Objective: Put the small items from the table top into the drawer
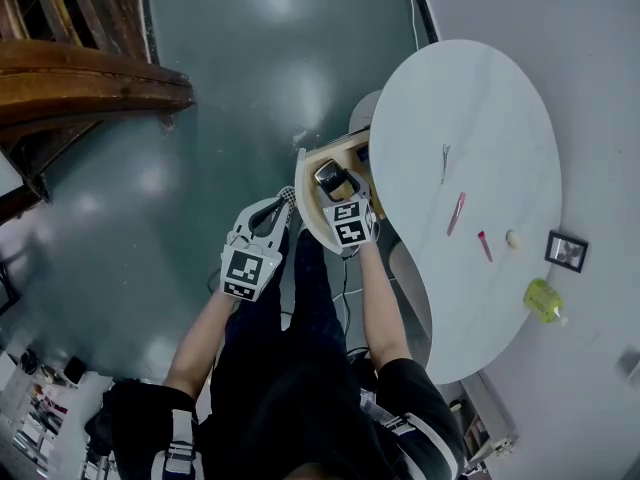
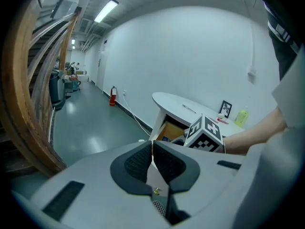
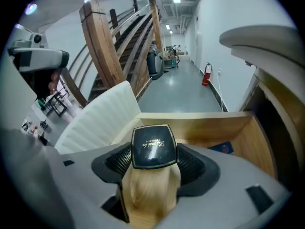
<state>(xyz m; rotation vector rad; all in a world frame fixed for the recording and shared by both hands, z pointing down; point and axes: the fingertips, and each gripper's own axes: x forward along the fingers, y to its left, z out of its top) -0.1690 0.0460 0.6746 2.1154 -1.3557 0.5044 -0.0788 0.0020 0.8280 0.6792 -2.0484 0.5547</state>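
The only lettering I can make out is gold script on the glossy black square compact case [image 3: 152,146], centre of the right gripper view. It seems to read "La mei la"; the smaller line beneath is illegible.

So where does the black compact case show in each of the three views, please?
Head view: the black compact case is at centre, over the open drawer.
Left gripper view: I cannot make it out there.
Right gripper view: low centre, clamped between the jaws.
Shared landmark: the open drawer, with its wooden inside, seen also in the left gripper view and the right gripper view.
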